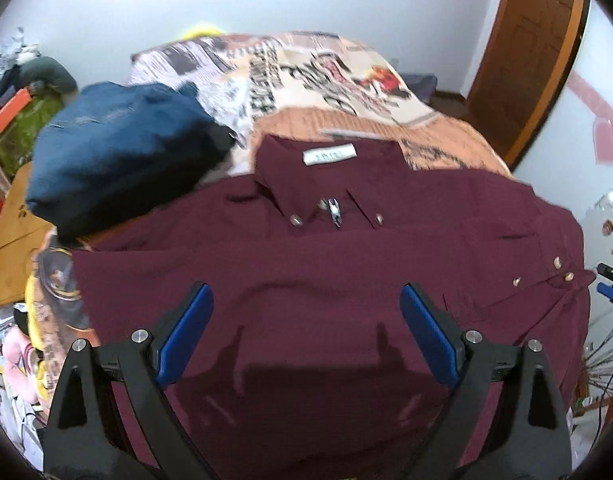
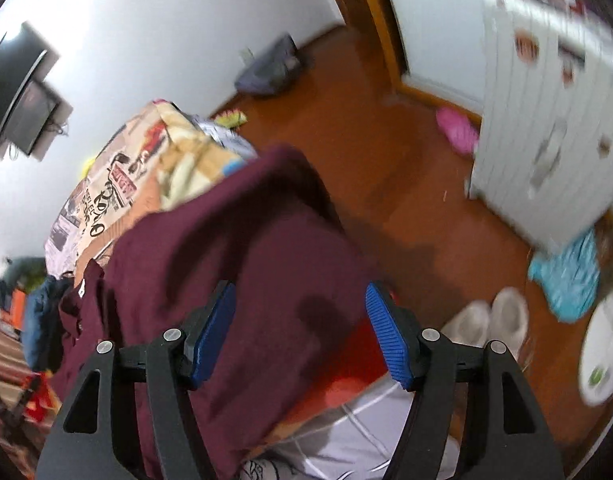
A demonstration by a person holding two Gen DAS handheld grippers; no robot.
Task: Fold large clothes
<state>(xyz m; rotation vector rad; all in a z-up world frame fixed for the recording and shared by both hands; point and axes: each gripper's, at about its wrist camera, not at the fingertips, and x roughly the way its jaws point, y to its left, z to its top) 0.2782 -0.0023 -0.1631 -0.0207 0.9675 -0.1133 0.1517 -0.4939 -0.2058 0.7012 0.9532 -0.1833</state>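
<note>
A maroon button-down shirt (image 1: 326, 264) lies face up on the bed, collar and white label toward the far side, a cuff with buttons folded in at the right. My left gripper (image 1: 306, 300) is open and empty just above the shirt's chest. In the right wrist view the same shirt (image 2: 210, 240) drapes over the bed's edge. My right gripper (image 2: 300, 300) is open and empty, hovering over that edge of the shirt. The right gripper's tip shows at the far right of the left wrist view (image 1: 610, 284).
A folded navy garment (image 1: 122, 156) sits on the bed left of the collar. The bed cover (image 1: 306, 76) is newsprint-patterned. The wooden floor (image 2: 386, 152), a white cabinet (image 2: 546, 112), white slippers (image 2: 486, 320) and a door (image 1: 534, 40) lie to the right.
</note>
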